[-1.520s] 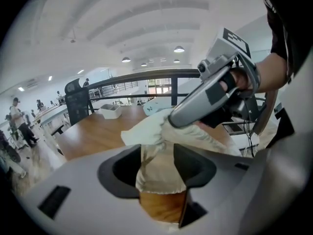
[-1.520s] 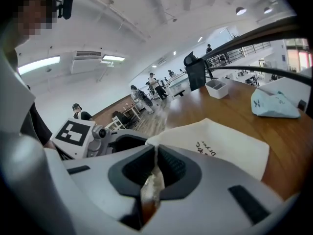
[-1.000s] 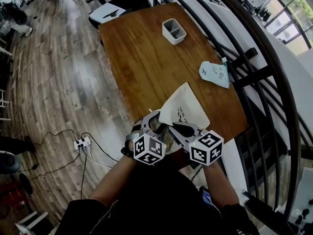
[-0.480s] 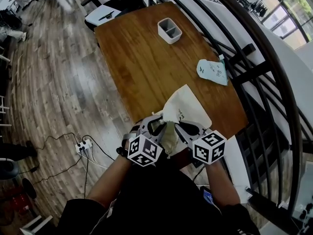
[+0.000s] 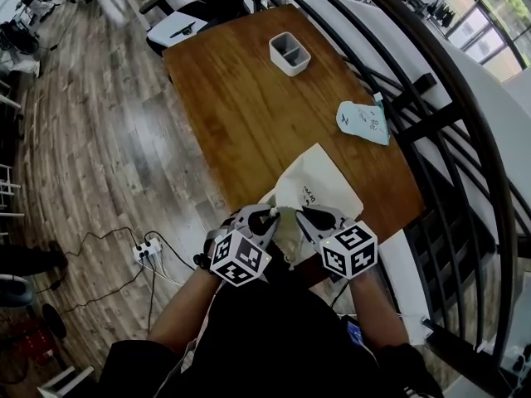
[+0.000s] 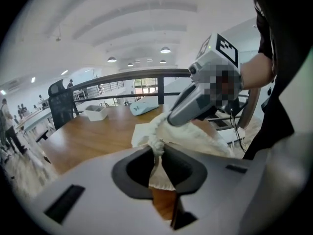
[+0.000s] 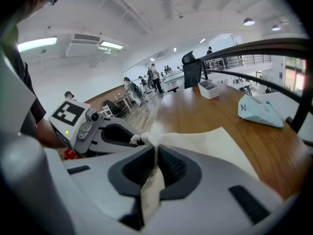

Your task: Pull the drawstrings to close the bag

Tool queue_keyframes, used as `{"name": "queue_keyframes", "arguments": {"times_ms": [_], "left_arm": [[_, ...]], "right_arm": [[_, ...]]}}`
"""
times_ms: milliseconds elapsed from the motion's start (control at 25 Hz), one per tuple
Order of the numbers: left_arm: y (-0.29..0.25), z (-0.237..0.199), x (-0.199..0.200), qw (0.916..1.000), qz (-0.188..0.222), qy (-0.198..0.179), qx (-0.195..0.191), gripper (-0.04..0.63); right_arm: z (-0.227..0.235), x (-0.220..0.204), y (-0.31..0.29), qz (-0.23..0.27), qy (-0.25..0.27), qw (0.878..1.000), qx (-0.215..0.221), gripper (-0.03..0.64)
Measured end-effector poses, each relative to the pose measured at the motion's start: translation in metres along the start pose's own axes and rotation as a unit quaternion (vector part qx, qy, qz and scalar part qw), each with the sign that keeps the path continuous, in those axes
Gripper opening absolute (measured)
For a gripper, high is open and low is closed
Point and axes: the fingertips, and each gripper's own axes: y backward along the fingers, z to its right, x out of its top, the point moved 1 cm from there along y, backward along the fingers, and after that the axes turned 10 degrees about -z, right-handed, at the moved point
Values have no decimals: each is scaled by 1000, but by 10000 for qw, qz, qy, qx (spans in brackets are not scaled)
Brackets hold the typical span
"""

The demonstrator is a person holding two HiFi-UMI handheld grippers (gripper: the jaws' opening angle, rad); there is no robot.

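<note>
A cream cloth drawstring bag [image 5: 319,181] lies on the near corner of the wooden table [image 5: 241,106], its mouth toward me. My left gripper [image 5: 272,214] and right gripper [image 5: 300,214] meet tip to tip at that mouth. In the left gripper view the left gripper [image 6: 157,148] has just been closing, and a knotted cord with bunched cloth [image 6: 195,138] is pinched between its jaws. In the right gripper view the right gripper [image 7: 155,153] is shut on a strip of the bag's gathered mouth, with the bag's body [image 7: 215,141] spread beyond. The left gripper's tip [image 7: 134,140] shows beside it.
A grey two-compartment box [image 5: 289,53] stands at the table's far end. A light blue pouch [image 5: 363,123] lies near the right edge. A black railing [image 5: 431,123] runs along the right side. A power strip [image 5: 145,251] and cables lie on the wood floor at left.
The left gripper's jaws, wide apart around the bag's mouth a second ago, have closed on it. The mouth is more bunched between the two tips. The right gripper has kept its grip.
</note>
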Motion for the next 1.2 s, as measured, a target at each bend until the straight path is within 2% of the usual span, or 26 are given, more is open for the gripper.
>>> {"name": "queue_keyframes", "arguments": {"times_ms": [160, 240, 400, 520, 600, 720, 840, 1000, 1200], "left_arm": [[3, -1, -4, 9980, 45, 541, -336, 46], [5, -2, -6, 9969, 20, 664, -416, 43], [11, -4, -9, 9963, 17, 779, -362, 38], [16, -10, -8, 9918, 153, 1222, -329, 32], [19, -15, -8, 9874, 239, 1536, -304, 32], [22, -24, -8, 9802, 378, 1923, -286, 32], [22, -27, -4, 9746, 510, 2142, -398, 32], [15, -21, 4, 9771, 528, 1995, -519, 32], [8, -17, 8, 9768, 502, 1986, -632, 32]], "right_arm": [[2, -6, -4, -121, 364, 9990, -231, 20], [4, -6, -7, -146, 555, 9977, -367, 21], [7, -2, -14, -183, 1199, 9898, -748, 26], [7, 0, -18, -219, 1724, 9798, -990, 34], [5, 3, -19, -197, 1871, 9772, -988, 46], [-2, 5, -16, -8, 1639, 9842, -673, 91], [1, 0, -4, 188, 1388, 9883, -596, 126], [11, -26, 16, 166, 1004, 9924, -691, 142], [18, -74, 27, 83, 136, 9982, -571, 163]]}}
